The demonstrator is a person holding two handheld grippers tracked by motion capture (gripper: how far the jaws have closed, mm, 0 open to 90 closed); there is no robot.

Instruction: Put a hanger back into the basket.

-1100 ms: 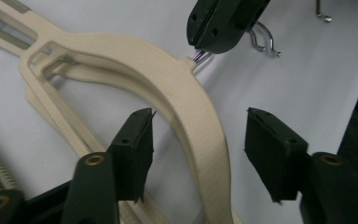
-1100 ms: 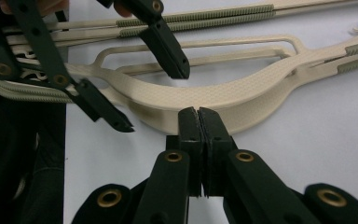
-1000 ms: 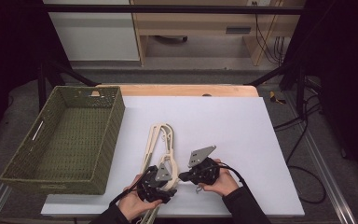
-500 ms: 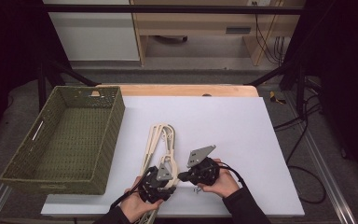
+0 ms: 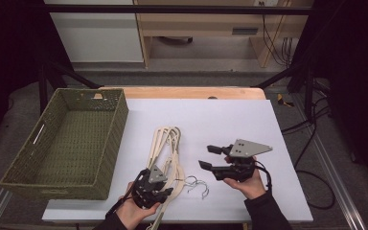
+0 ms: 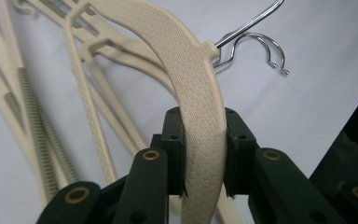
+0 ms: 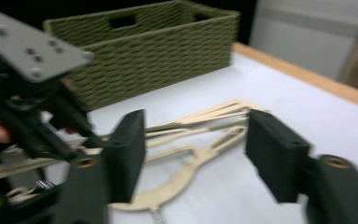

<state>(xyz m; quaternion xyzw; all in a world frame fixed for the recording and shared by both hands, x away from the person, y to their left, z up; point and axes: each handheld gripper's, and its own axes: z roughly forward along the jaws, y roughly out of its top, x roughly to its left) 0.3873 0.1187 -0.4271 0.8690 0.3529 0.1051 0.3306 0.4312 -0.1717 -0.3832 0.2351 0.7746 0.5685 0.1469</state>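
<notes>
At the near edge of a white table (image 5: 249, 120), the left gripper (image 6: 204, 140) has just been closing and now clamps the shoulder of a cream, textured plastic coat hanger with a silver wire hook (image 6: 193, 79), lifted off a pile of matching hangers (image 5: 165, 143). The right gripper (image 7: 196, 154), its jaws just opened with nothing between them, hovers to the right of the pile. A green woven basket (image 5: 28, 167) stands at the table's left.

On the white tabletop (image 5: 230, 120), the cream plastic hangers (image 5: 165, 148) lie just right of the green woven basket (image 5: 64, 143).
</notes>
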